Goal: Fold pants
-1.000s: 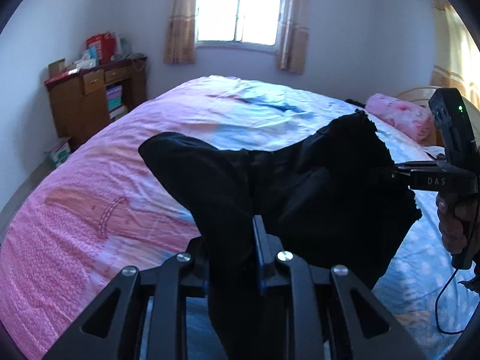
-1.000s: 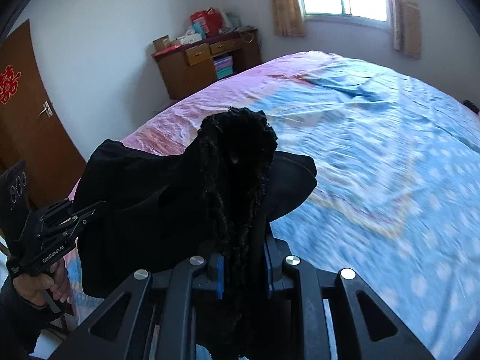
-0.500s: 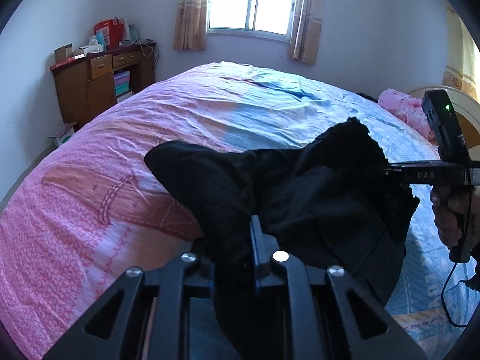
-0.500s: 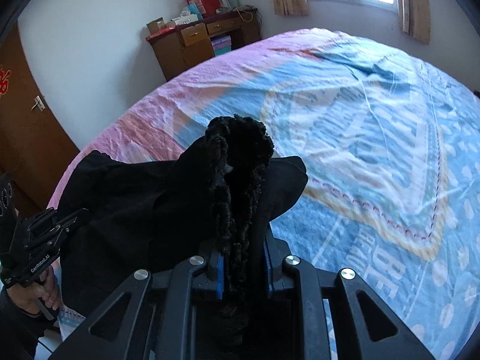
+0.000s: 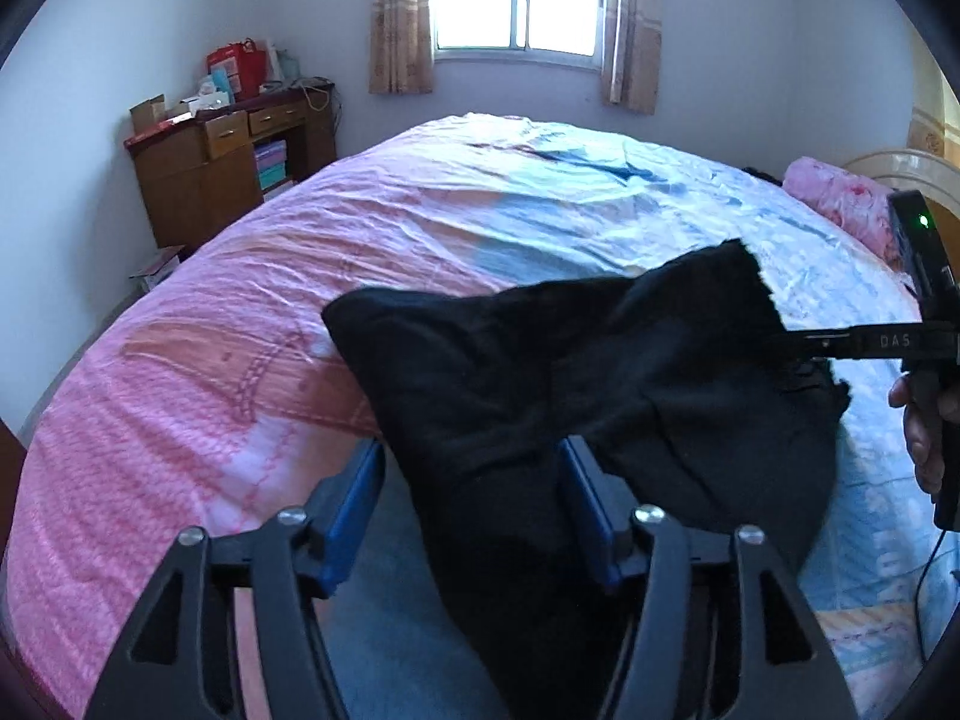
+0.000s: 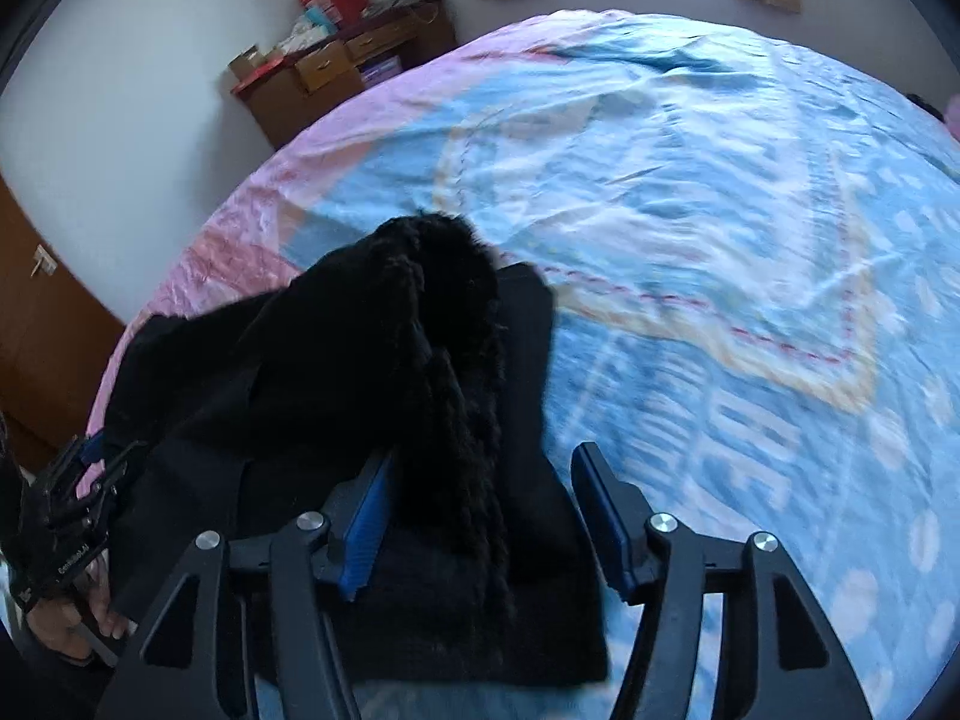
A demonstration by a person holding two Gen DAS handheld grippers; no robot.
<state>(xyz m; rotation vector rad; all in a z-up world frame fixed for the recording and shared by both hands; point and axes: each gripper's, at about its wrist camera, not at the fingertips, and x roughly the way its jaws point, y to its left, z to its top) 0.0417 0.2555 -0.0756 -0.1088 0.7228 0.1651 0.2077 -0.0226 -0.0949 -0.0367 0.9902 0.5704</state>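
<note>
Since a second ago both my clamps have let go. My left gripper [image 5: 474, 504] is opening, the black pants [image 5: 600, 396] loose between its fingers — my right gripper [image 6: 480, 516] likewise. Pants seemingly rest bunched on the bed [image 6: 720, 180].

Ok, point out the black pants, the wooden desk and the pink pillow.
black pants [image 5: 480, 372]: left wrist view, middle of the cloth.
wooden desk [image 5: 198, 186]: left wrist view, front.
pink pillow [image 5: 840, 198]: left wrist view, top.
</note>
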